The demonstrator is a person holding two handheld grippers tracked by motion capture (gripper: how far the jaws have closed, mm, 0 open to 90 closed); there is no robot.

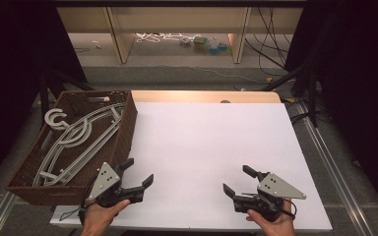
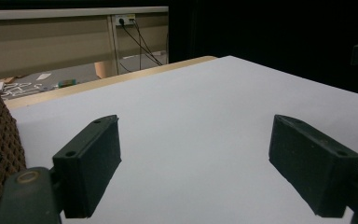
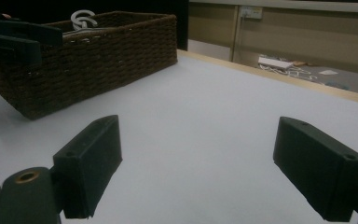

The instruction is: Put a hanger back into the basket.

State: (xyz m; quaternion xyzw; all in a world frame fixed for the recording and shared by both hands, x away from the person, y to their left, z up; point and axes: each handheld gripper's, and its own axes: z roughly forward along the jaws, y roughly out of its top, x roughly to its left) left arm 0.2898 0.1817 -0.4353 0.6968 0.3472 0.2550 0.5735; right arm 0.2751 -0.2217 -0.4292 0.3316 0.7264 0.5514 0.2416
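Grey hangers (image 1: 78, 140), piled in wicker basket (image 1: 29, 189)

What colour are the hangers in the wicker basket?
Light grey hangers in the dark brown basket, clearest in the high view.

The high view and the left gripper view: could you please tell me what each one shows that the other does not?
The high view alone shows the grey hangers lying inside the brown wicker basket and the right gripper, open and empty. The left gripper view alone shows a wall socket with cables plugged in. Both share the white table, the basket's woven wall and the left gripper, jaws spread wide, empty.
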